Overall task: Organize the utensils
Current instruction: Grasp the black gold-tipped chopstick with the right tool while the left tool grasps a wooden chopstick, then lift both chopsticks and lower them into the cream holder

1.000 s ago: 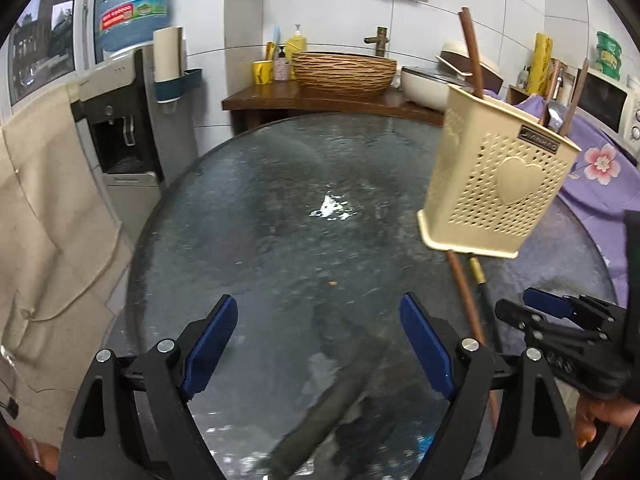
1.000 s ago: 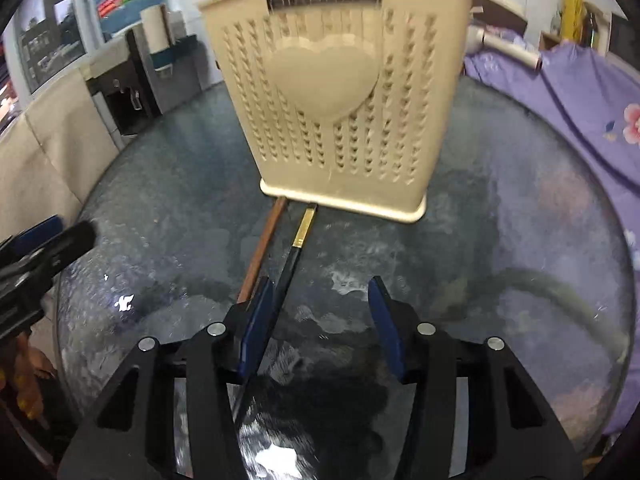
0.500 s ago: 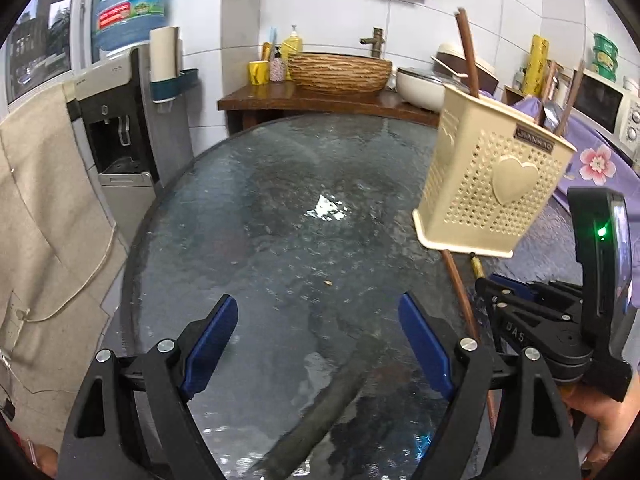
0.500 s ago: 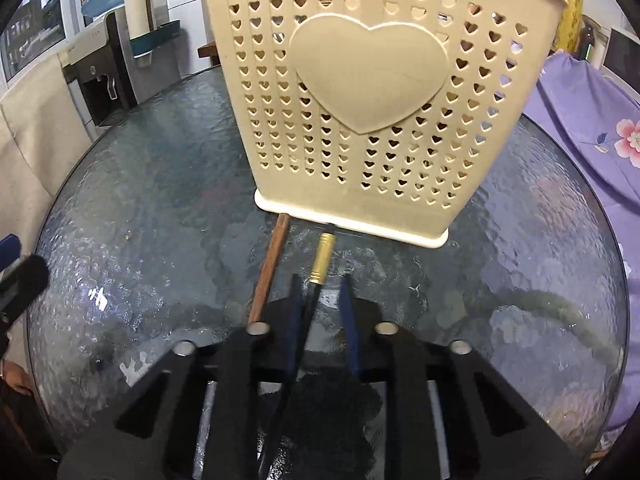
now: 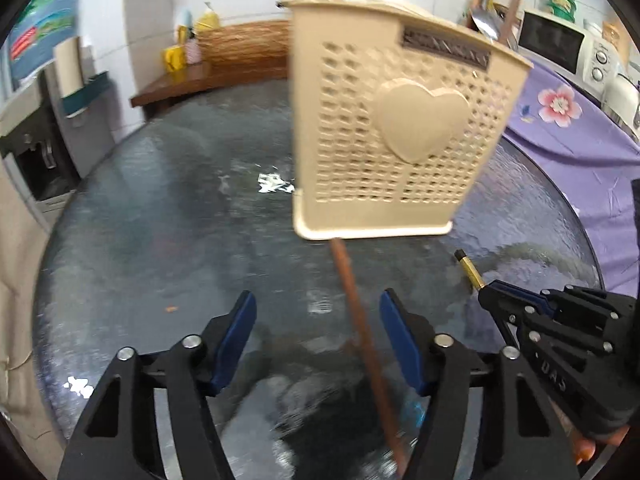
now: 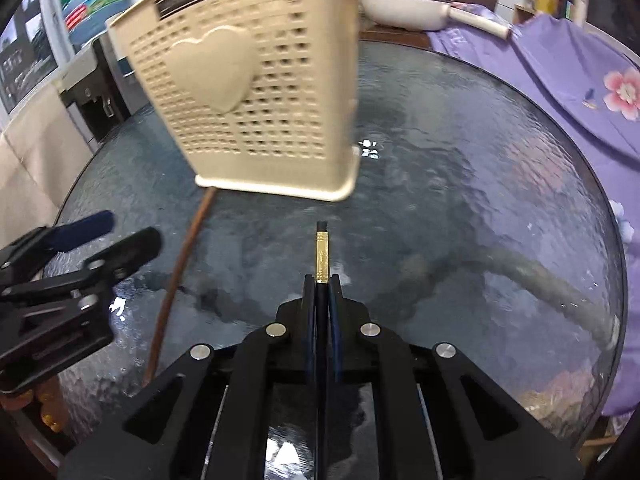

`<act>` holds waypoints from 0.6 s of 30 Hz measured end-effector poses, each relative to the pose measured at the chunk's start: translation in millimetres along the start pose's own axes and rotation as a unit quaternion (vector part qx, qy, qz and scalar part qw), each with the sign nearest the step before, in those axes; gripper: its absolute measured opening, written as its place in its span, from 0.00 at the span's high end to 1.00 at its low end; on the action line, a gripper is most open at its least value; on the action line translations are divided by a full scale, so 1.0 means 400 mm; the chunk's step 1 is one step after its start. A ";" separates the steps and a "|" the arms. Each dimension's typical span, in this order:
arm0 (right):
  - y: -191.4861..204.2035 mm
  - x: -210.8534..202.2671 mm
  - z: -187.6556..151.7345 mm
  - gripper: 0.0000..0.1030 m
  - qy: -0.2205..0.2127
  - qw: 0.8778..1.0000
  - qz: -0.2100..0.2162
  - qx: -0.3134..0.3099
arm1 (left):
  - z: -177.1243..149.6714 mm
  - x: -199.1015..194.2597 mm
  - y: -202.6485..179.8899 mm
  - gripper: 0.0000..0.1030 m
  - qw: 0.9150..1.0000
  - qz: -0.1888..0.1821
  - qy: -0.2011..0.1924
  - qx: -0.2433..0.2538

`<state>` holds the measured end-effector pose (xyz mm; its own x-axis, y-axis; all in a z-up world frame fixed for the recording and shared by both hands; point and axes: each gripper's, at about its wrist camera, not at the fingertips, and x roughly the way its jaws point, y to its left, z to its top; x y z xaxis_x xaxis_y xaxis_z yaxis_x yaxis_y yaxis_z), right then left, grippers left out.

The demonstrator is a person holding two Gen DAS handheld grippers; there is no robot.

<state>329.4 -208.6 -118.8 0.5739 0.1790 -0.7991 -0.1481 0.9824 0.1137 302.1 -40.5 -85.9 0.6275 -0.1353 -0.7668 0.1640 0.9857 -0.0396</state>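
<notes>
- Utensil holder (image 5: 400,132): beige, perforated, raised heart
- Chopstick (image 6: 322,256): black, gold band
- Stick (image 5: 356,308): brown
- Table (image 6: 480,208): dark rippled glass
- Cloth (image 6: 568,72): purple, pink flowers

The right gripper (image 6: 322,280) sits at the lower centre of the right wrist view, its jaws pressed together on a thin black stick with a gold band (image 6: 321,254) that juts out past the fingertips. In the left wrist view it shows at the lower right. The left gripper (image 5: 318,338) fills the bottom of its own view, pointing down at a slant; its jaws have just been closing, yet stand apart, astride a brown stick (image 5: 360,332) without touching it.
</notes>
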 end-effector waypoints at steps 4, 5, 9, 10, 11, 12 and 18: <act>-0.020 -0.002 0.002 0.93 0.000 1.000 0.003 0.011 | 0.010 0.044 -0.020 0.55 1.000 -0.007 0.023 -0.005; -0.028 -0.004 -0.001 0.93 -0.001 1.000 0.004 0.011 | 0.010 0.052 -0.024 0.58 1.000 -0.007 0.028 -0.006; -0.021 0.003 0.010 0.93 -0.001 1.000 0.006 0.013 | 0.011 0.060 -0.044 0.72 1.000 0.015 0.021 0.005; -0.021 0.003 0.010 0.93 -0.001 1.000 0.006 0.013 | 0.011 0.062 -0.046 0.76 1.000 0.022 0.020 0.007; -0.022 0.003 0.009 0.93 -0.002 1.000 0.005 0.012 | 0.012 0.062 -0.049 0.84 0.999 0.027 0.019 0.009; -0.023 0.003 0.009 0.93 -0.002 1.000 0.003 0.010 | 0.012 0.063 -0.049 0.91 0.999 0.030 0.017 0.010; -0.011 0.004 0.002 0.93 -0.011 1.000 -0.003 0.008 | 0.014 0.058 -0.044 0.93 1.000 0.027 0.012 -0.002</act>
<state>331.5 -212.6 -120.0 0.5917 0.1750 -0.7869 -0.1318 0.9840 0.1197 318.2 -61.7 -99.5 0.6161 -0.0801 -0.7836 0.1286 0.9917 -0.0003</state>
